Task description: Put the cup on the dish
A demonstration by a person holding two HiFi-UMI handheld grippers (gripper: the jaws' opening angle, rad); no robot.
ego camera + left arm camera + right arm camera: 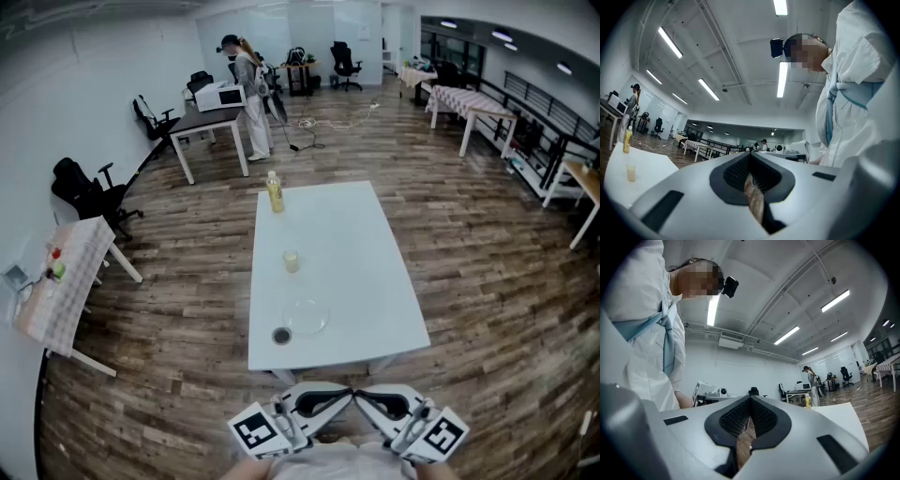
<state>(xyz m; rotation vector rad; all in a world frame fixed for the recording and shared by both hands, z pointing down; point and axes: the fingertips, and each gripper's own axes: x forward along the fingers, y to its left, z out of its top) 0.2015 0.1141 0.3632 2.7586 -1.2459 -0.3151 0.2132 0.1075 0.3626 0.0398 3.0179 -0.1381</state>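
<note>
A small cup (292,261) of pale yellow drink stands mid-table on the white table (375,281). It also appears at the far left as the cup (631,172) in the left gripper view. A clear glass dish (307,317) lies nearer me, apart from the cup. My left gripper (339,397) and right gripper (367,397) are held close to my body, below the table's near edge, tips pointing at each other. Both are shut with nothing held, as seen on the left gripper (751,153) and right gripper (751,397) in their own views.
A yellow bottle (274,192) stands at the table's far left corner. A small dark round object (281,336) sits left of the dish near the front edge. Another person (250,94) stands by a desk far back. Wooden floor surrounds the table.
</note>
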